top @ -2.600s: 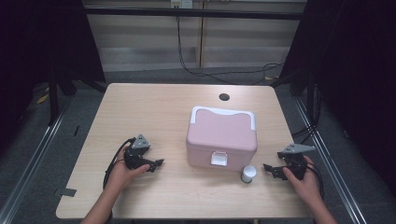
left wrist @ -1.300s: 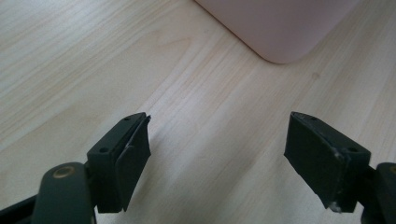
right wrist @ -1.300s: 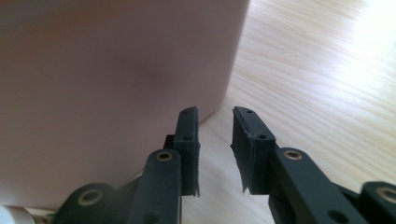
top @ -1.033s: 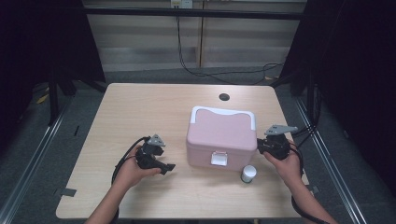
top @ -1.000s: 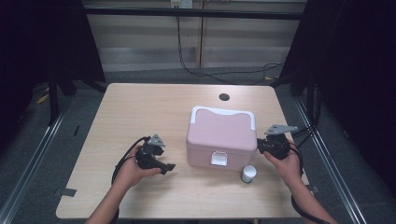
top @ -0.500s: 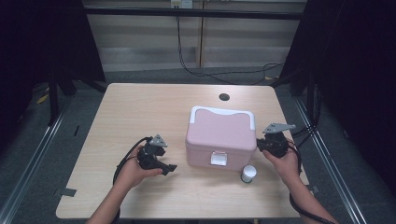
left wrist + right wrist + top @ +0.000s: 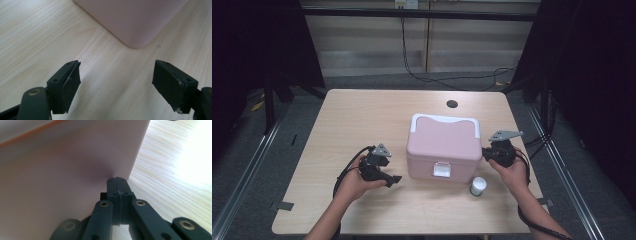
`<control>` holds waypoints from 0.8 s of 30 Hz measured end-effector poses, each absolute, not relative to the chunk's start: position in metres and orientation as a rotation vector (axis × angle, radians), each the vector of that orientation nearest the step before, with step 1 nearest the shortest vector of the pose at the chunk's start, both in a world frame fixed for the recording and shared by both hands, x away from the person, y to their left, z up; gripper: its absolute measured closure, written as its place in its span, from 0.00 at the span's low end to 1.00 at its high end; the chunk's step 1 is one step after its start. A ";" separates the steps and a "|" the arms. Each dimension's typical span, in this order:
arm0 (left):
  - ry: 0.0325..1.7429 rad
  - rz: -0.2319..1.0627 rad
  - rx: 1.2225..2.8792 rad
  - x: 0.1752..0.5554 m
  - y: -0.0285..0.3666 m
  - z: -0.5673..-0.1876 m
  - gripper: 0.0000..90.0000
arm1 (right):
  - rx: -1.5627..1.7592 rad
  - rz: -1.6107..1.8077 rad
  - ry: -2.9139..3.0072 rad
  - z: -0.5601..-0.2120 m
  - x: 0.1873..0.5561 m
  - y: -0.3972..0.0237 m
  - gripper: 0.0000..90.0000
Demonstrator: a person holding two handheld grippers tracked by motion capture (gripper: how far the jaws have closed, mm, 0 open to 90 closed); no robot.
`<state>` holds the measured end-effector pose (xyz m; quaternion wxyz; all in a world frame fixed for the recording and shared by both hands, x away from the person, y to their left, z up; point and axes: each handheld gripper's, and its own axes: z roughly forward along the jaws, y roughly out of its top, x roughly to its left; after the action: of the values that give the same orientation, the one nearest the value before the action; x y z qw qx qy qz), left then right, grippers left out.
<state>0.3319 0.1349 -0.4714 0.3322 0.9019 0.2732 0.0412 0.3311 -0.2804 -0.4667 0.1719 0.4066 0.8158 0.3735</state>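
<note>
A pink cooler box [image 7: 443, 147] with a white-trimmed lid and a white latch on its front face stands on the wooden counter [image 7: 362, 120], right of centre and nearer the person's edge than the far edge. The right gripper [image 7: 492, 153] is held at the box's right side wall, its tips against or just short of that wall; contact cannot be confirmed from the high view. In the right gripper view its jaws are fully closed, pad against pad, with nothing between them, and the pink wall rises directly in front of the tips [image 7: 117, 185]; they have just been closing over the last second. The left gripper [image 7: 393, 178] rests low over the counter just beside the box's front left corner, apart from it. In the left gripper view its jaws stand wide open and empty [image 7: 116, 82], bare wood between them and the rounded lower corner of the box [image 7: 135, 27] ahead, not touched. A small white jar [image 7: 478, 186] with a round lid stands on the counter near the box's front right corner, close to the right hand [image 7: 512, 172] but clear of it. A dark round hole [image 7: 452, 104] lies in the counter beyond the box.
</note>
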 end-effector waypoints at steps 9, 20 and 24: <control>0.706 0.124 2.338 0.333 0.133 -0.469 0.25 | 1.159 1.087 2.318 -0.467 0.335 -0.274 0.99; 0.698 0.127 2.335 0.335 0.129 -0.468 0.27 | 1.149 1.102 2.333 -0.468 0.340 -0.264 0.99; 0.680 0.122 2.348 0.333 0.129 -0.467 0.28 | 1.142 1.100 2.343 -0.467 0.341 -0.258 0.99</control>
<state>0.3332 0.1289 -0.4673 0.3400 0.9022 0.2613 0.0469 0.3414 -0.2576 -0.4673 0.1557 0.3988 0.8180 0.3841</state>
